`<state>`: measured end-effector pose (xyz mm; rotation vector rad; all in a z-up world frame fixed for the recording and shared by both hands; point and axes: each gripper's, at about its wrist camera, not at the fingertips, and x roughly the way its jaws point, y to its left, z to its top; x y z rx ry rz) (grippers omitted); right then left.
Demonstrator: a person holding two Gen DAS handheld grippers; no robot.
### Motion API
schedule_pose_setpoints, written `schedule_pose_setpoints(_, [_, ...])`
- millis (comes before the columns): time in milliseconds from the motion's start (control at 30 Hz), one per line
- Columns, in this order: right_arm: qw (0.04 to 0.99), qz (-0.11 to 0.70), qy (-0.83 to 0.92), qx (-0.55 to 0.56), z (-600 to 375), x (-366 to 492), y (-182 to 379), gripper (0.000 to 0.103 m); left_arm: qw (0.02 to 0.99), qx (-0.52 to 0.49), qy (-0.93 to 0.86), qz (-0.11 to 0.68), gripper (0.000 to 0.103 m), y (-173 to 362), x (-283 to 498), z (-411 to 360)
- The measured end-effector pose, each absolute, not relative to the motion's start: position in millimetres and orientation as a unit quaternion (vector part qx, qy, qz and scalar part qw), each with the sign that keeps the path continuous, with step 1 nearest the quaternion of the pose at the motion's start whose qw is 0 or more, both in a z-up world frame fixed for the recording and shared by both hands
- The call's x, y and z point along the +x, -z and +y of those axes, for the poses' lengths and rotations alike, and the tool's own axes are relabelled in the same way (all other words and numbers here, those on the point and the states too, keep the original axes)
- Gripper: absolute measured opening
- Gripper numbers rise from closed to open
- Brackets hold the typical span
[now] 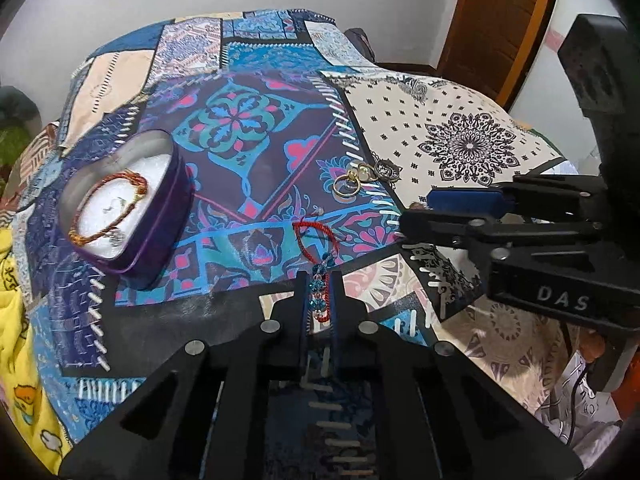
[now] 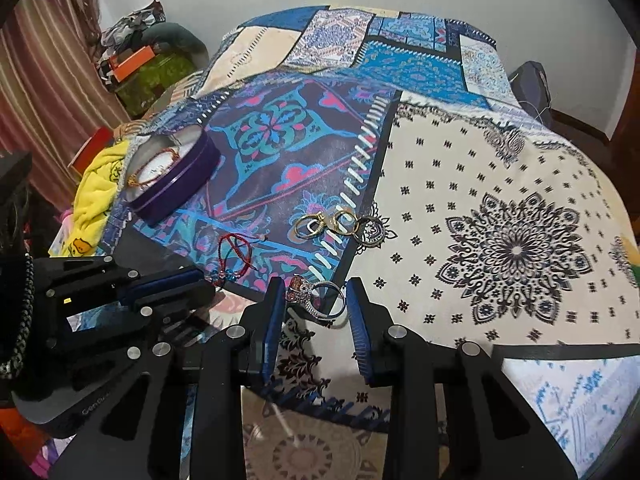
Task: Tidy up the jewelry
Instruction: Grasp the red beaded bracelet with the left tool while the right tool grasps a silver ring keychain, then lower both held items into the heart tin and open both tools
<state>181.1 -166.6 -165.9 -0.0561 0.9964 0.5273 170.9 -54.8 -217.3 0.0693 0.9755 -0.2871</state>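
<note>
While the red bracelet [image 1: 310, 236] is lying on the patterned cloth [image 1: 256, 128], the left gripper [image 1: 319, 300] is pinching its near end. The two black fingers are squeezing almost together, and the blue beads and a bit of red string are sitting in the thin gap between them. The rest of the bracelet is stretching straight away from the tongs, so its long way is running the same way the fingers are pointing. The far loop is lying flat on the cloth.

The purple heart box [image 1: 132, 208] is sitting to the left of these tongs and a little farther off. It is open, and an orange braided bracelet [image 1: 106, 204] is already resting inside on the white lining. So I think the red bracelet is going up and left, over the box wall. The left gripper is the nearer one to the box.

The right gripper [image 2: 316, 304] is standing wide open and holding nothing. A silver ring with a pink stone [image 2: 320, 300] is lying right between its two blue pads [image 2: 272, 320], with the stone close to the left pad. I cannot tell if they are touching. The gold rings [image 2: 324, 224] and a dark ring [image 2: 374, 232] are waiting a bit farther ahead on the cloth.
</note>
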Motion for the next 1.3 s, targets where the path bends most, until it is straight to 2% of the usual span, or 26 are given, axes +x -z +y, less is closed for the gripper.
schedule_pose_setpoints(467, [0.865,0.427,-0.264,-0.021,-147.5,178.0,124.3,0.028,0.916,0.031,0.102,0.386,0.007,146.3,148.1,-23.5])
schedule_pose_setpoints(867, [0.873,0.388,-0.295,-0.034,-108.8,187.2,91.5,0.028,0.940,-0.001,0.067,0.335,0.007,107.1,145.4,23.4])
schedule_pose_setpoints(1300, [0.864,0.381,-0.327,-0.039,-68.8,206.9,89.8,0.028,0.951,-0.026,0.040,0.306,0.007,96.6,164.5,66.8])
